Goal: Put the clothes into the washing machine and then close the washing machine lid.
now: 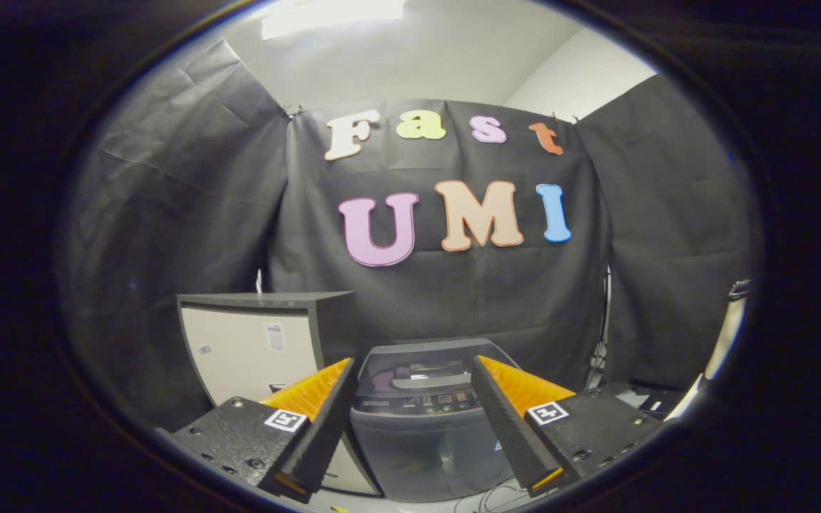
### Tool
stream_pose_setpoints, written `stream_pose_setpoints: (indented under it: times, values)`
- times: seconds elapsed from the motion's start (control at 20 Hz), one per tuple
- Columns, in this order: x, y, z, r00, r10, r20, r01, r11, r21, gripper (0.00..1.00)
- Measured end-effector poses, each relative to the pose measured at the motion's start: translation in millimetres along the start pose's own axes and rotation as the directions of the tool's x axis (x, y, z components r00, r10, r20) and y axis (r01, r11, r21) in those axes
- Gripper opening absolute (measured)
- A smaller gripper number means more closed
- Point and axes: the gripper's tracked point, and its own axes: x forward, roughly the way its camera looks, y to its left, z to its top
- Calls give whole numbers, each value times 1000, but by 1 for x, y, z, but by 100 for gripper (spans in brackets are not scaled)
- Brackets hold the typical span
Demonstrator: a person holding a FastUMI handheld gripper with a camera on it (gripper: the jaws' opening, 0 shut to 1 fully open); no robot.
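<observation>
My gripper [414, 370] is spread wide and holds nothing; its two fingers frame a small top-loading washing machine [428, 434], which stands just ahead of them in the gap. The machine's grey lid [430, 354] looks lowered (I cannot tell whether it is fully shut), with a control panel [421, 401] along the front edge. Left of the washer, just beside it, stands a pale cabinet [254, 349] with a dark top — behind both hangs black cloth.
</observation>
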Motion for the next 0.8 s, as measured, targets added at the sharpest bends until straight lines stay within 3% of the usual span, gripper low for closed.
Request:
stream_pose_setpoints:
  times: [0.25, 0.6, 0.8]
  values:
    - [-19, -3, 6, 998, 51, 35, -51, 999, -9, 97]
    - [-35, -53, 27, 996, 5, 89, -10, 998, 58, 97]
    - [-35, -62, 24, 996, 23, 91, -32, 995, 98, 96]
